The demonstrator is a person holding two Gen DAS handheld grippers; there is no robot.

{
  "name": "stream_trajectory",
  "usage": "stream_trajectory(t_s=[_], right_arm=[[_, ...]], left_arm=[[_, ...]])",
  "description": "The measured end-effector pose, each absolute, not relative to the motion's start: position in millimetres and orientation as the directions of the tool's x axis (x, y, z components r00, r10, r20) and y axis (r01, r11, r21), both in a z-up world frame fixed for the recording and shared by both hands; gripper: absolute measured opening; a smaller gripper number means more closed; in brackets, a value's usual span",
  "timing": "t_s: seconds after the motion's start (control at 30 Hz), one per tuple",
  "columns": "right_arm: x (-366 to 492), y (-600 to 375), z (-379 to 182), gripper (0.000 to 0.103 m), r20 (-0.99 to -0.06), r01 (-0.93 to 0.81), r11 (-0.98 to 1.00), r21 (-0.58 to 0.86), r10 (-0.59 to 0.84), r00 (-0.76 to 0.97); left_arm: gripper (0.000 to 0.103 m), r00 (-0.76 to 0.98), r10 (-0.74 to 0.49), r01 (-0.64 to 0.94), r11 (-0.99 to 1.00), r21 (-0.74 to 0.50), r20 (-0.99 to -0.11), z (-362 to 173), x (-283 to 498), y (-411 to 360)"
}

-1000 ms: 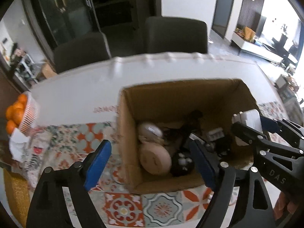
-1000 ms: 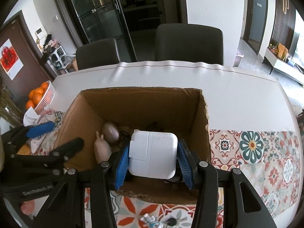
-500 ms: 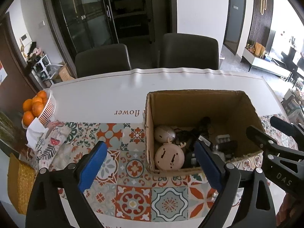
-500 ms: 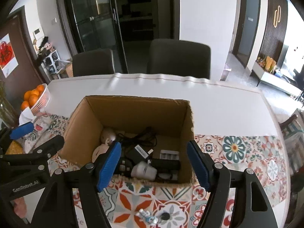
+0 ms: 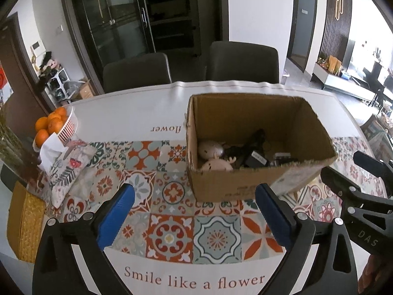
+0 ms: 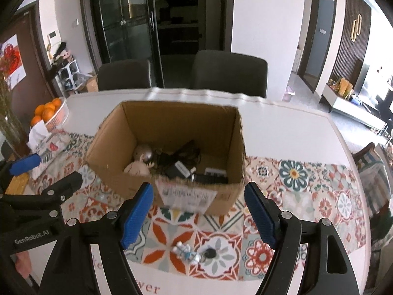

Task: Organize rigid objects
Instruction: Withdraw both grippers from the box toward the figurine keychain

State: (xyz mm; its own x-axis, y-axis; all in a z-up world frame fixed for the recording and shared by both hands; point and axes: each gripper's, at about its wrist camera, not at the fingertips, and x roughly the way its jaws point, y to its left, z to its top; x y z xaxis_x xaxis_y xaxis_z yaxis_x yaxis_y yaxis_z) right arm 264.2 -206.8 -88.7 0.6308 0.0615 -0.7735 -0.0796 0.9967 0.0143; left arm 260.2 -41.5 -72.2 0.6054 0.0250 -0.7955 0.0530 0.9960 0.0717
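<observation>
Left gripper (image 5: 194, 209) and right gripper (image 6: 199, 209) jaws just widened, empty, cardboard box (image 6: 196, 196) just beyond

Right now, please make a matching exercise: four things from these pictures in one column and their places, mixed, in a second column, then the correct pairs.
Things:
1. oranges
2. small figurine
3. round-headed doll
4. dark chairs

Places:
A. inside the cardboard box
B. behind the table's far edge
C. in the white basket
D. on the patterned cloth, in front of the box

Pairs: 1-C, 2-D, 3-A, 4-B

left tool (image 5: 195, 207): black frame, blue ribbed pads, silver screws | right tool (image 6: 199, 209): same, side lettering possibly "DAS"
</observation>
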Motion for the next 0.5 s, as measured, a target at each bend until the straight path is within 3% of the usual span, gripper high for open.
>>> stream_trajectory(t_s=[0.5], right_arm=[[244, -210, -149, 0.076, -0.868, -0.152, 0.987, 0.042, 0.111, 0.484]], left_arm=[[0.096, 0.488, 0.001, 0.083, 0.995, 0.047, -0.873, -126, 241, -51]])
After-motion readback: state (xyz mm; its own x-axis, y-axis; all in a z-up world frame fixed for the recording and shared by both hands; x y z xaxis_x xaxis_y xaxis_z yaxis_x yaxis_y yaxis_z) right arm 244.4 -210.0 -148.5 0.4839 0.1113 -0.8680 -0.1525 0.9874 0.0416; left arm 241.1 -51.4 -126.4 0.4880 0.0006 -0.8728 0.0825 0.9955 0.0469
